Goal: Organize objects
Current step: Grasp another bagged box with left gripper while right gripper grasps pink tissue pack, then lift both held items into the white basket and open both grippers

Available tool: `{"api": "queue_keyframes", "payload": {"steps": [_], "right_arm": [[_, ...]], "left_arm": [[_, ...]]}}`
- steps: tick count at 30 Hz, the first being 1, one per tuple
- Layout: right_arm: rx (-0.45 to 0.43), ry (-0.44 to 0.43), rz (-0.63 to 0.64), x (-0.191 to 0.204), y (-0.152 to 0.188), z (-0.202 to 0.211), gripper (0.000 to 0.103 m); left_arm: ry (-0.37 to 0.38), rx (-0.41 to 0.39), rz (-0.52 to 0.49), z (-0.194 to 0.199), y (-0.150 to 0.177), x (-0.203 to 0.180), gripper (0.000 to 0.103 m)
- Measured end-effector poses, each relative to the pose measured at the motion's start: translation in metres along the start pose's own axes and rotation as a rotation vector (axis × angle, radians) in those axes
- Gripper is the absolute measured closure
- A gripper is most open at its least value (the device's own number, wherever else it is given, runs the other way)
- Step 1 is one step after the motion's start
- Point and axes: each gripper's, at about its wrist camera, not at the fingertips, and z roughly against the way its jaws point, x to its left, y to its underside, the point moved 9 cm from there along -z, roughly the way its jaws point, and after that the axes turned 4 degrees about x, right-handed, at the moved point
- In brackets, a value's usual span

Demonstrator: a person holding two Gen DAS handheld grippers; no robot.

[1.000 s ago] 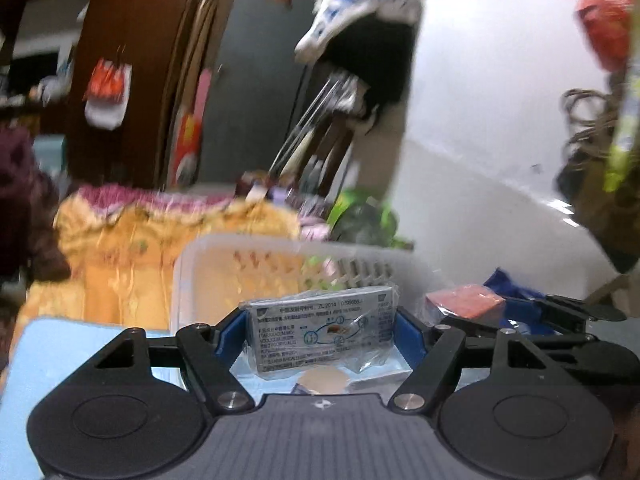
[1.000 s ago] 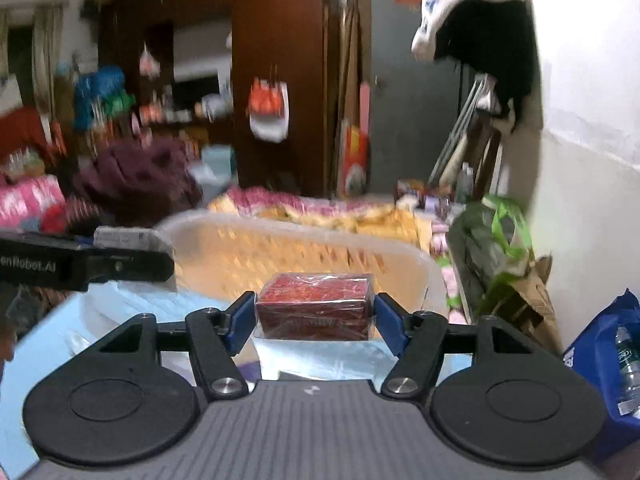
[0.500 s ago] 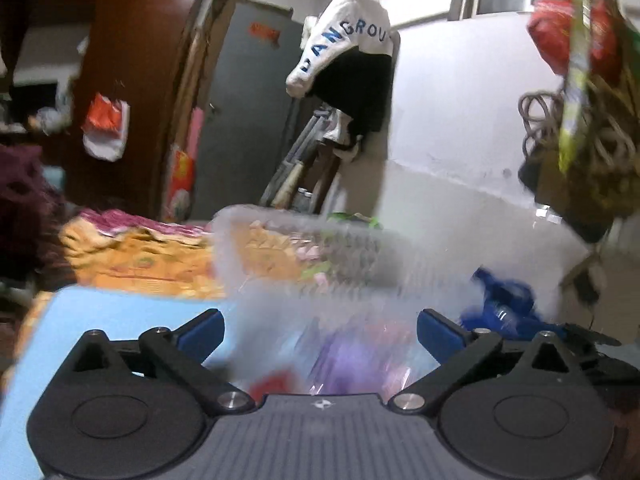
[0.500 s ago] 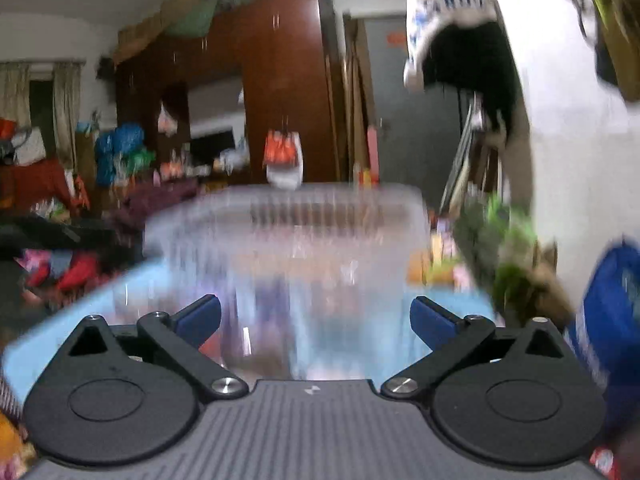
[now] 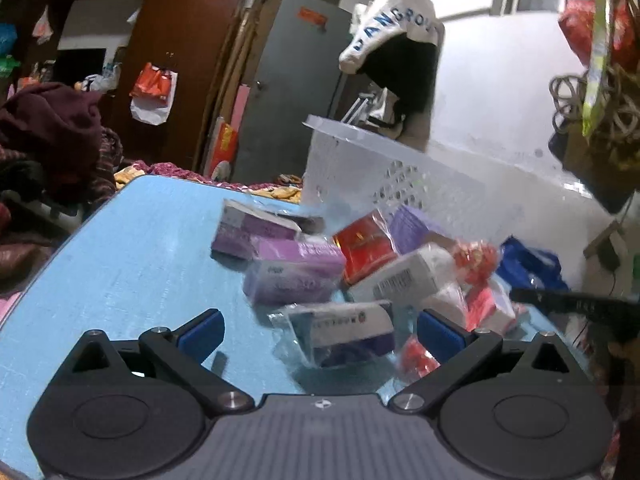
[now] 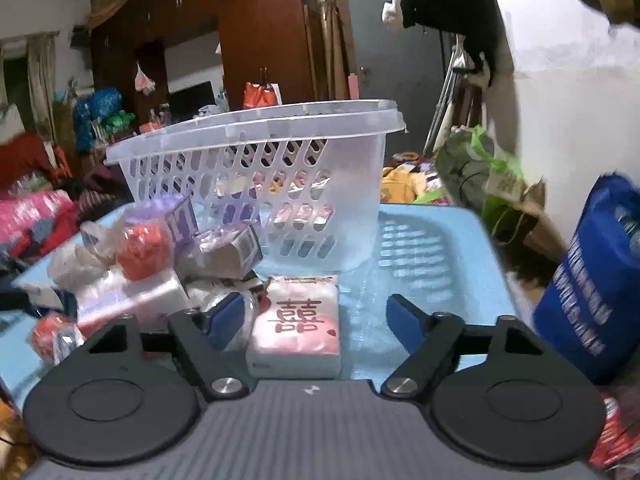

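A heap of wrapped boxes lies on the blue table [image 5: 120,264]: purple boxes [image 5: 292,272], a red box [image 5: 364,248], a white box [image 5: 404,276]. My left gripper [image 5: 320,336] stands open low over the table, a white and purple box [image 5: 344,326] lying between its jaws, untouched. The right gripper [image 6: 316,320] has its jaws closing around a pink tissue pack [image 6: 298,328]; a gap shows at the right pad. The translucent white basket [image 6: 256,184] stands just behind the pack and the heap [image 6: 160,256].
A blue bag [image 6: 592,288] stands off the table's right edge, with a green bag [image 6: 476,176] behind it. Clothes and bedding [image 5: 52,140] are piled beyond the table's left side. The white wall [image 5: 500,112] is close on the right.
A second ago the left gripper held a grey box and the right a red box, above the basket. Both let go, and both dropped low to the table beside the basket.
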Motion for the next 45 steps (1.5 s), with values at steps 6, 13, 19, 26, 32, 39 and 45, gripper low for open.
{"api": "queue_keyframes", "payload": {"steps": [6,13,19,26,32,39,45], "right_arm": [[0.041,-0.044,-0.037,-0.002,0.008,-0.006,0.032],[0.098,-0.015,0.028,0.005,0.010,-0.021,0.042],[0.038,-0.010,0.024,0.005,0.009,-0.010,0.048],[-0.068,-0.013,-0.009,-0.001,0.004,0.007,0.048],[-0.100,-0.015,-0.016,-0.002,0.002,0.010,0.048],[-0.142,-0.038,-0.055,-0.008,0.001,0.015,0.048],[-0.222,0.000,-0.025,0.000,-0.006,0.036,0.048]], "left_arm": [[-0.054,0.019,-0.041,-0.015,0.005,-0.012,0.000],[-0.137,0.022,-0.083,-0.020,0.009,-0.011,0.001],[-0.122,-0.036,-0.078,-0.010,0.011,-0.008,0.037],[-0.091,-0.133,-0.080,0.011,0.004,-0.004,0.045],[-0.075,-0.171,-0.096,0.016,0.002,-0.007,0.046],[-0.046,-0.254,-0.117,0.028,-0.002,-0.016,0.054],[-0.014,-0.301,-0.113,0.040,-0.020,-0.025,0.058]]}}
